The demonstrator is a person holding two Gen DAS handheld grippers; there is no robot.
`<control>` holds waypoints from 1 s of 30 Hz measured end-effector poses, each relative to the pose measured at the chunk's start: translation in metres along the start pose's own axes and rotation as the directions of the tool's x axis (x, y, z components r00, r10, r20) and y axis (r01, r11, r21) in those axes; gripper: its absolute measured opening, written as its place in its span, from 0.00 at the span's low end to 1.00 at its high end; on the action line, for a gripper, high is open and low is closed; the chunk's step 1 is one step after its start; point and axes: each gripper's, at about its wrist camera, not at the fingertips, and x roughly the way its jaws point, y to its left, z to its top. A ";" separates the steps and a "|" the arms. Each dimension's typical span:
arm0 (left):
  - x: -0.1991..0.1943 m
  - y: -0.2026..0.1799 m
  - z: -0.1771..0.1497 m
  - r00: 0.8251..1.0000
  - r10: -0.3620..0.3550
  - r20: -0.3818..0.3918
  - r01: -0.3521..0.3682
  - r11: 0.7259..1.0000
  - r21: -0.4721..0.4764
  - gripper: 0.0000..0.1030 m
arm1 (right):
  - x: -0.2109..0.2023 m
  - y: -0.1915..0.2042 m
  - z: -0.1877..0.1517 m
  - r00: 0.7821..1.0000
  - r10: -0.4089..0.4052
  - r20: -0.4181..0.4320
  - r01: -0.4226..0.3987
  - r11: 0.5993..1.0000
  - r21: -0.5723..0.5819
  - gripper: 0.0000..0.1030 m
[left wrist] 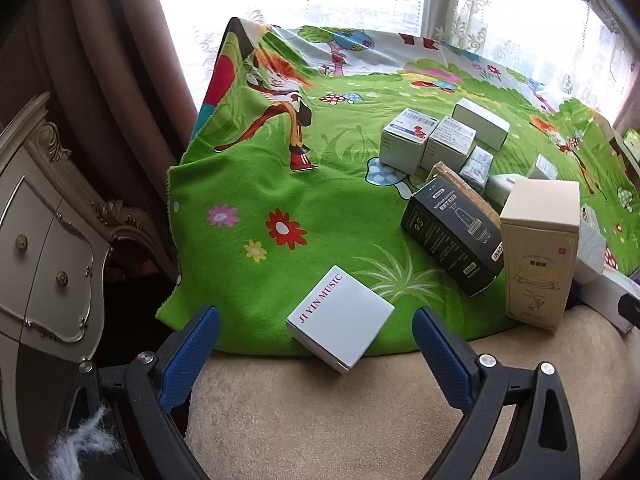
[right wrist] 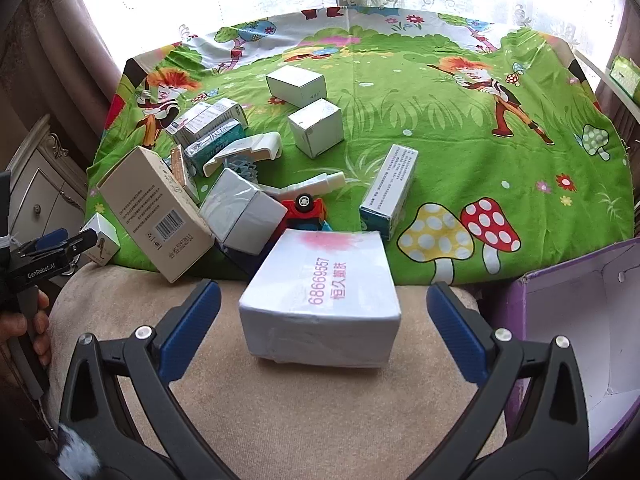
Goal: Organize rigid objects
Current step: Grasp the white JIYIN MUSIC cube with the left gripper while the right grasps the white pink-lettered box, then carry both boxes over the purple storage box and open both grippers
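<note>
Lying at the near edge of the green cartoon cloth [left wrist: 280,168], toward its left corner: white "JI YIN MUSIC" box [left wrist: 340,317], framed by left gripper [left wrist: 316,356], jaws wide apart, no contact. Further right, wrapped white box [right wrist: 320,300] half off the same edge onto beige cushion [right wrist: 280,420], between spread jaws of right gripper [right wrist: 324,332], untouched; open purple box [right wrist: 580,320] at far right.

right gripper [right wrist: 322,312] jaws apart | white box [right wrist: 320,300] between, seemingly untouched

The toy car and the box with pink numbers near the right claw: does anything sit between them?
Nothing does. In the right wrist view the overturned red toy car lies right against the far edge of the white box with pink numbers. The open right gripper flanks that box.
</note>
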 end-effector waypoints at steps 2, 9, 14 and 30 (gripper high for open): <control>0.003 -0.003 0.002 1.000 0.008 -0.006 -0.007 0.999 0.042 0.95 | 0.002 0.001 0.001 1.000 -0.005 0.003 0.005 1.000 -0.002 1.00; 0.018 -0.013 0.004 0.999 -0.016 -0.051 0.023 0.990 0.139 0.59 | 0.010 -0.004 0.002 1.000 0.004 -0.024 -0.004 1.000 0.017 0.85; 0.010 -0.020 0.000 0.999 -0.017 -0.031 0.022 0.987 0.161 0.53 | 0.009 -0.008 -0.002 0.999 0.024 -0.029 -0.023 0.999 0.025 0.68; -0.071 -0.054 -0.034 0.970 -0.189 0.150 0.193 0.981 -0.017 0.53 | -0.044 -0.021 -0.020 0.993 0.007 0.115 -0.004 1.000 -0.026 0.67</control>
